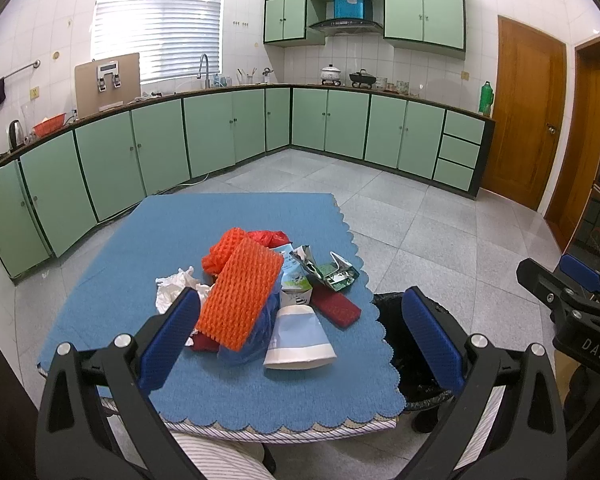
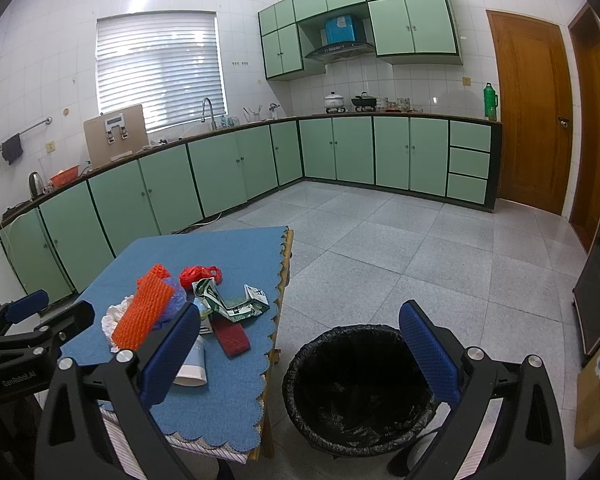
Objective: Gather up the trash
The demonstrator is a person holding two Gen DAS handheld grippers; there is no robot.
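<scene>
Left wrist view: our left hand-held gripper [image 1: 300,336] gapes wide, holding nothing, above the trash pile
Pile: orange foam net [image 1: 240,300], paper cup [image 1: 298,338], crushed carton [image 1: 328,270] and tissue [image 1: 172,288] on the blue-matted counter [image 1: 220,392]
Right wrist view: our right hand-held gripper [image 2: 300,348] is spread empty over the black-lined bin [image 2: 352,392], beside the counter

Both grippers, left gripper [image 1: 300,330] and right gripper [image 2: 300,354], had black frames, blue textured pads [image 1: 168,338], silver screws; white lettering possibly read "DAS".
</scene>
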